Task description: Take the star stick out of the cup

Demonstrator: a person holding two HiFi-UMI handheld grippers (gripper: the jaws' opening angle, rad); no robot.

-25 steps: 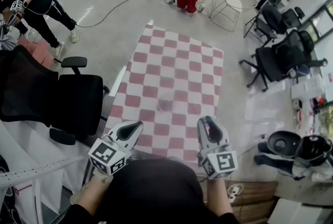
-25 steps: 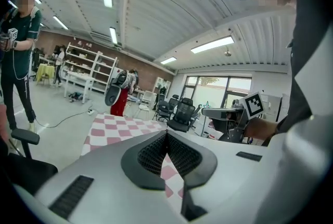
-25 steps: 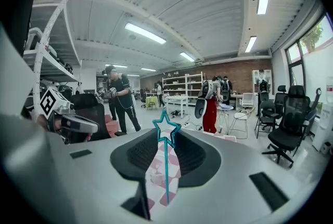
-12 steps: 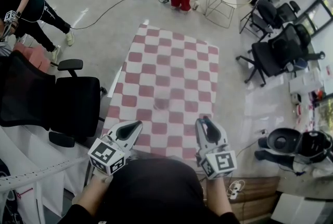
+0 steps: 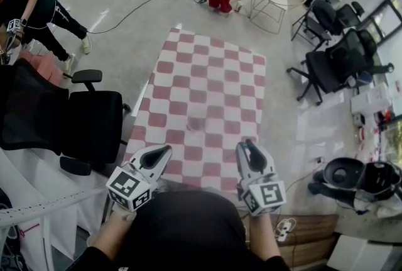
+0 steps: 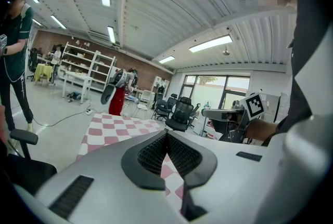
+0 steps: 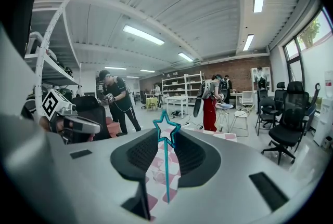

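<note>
Nothing's moved lately.
My right gripper pinches the thin teal star stick aloft, already extracted; left gripper closed, idle.

The star stick is teal: a bare star outline on a thin teal stem. The counter has a red-and-white check. The left gripper and right gripper are pale grey, with black ribbed pads inside the jaws. Their cubes are white with black square markers. The chair is black and the floor is grey.
</note>
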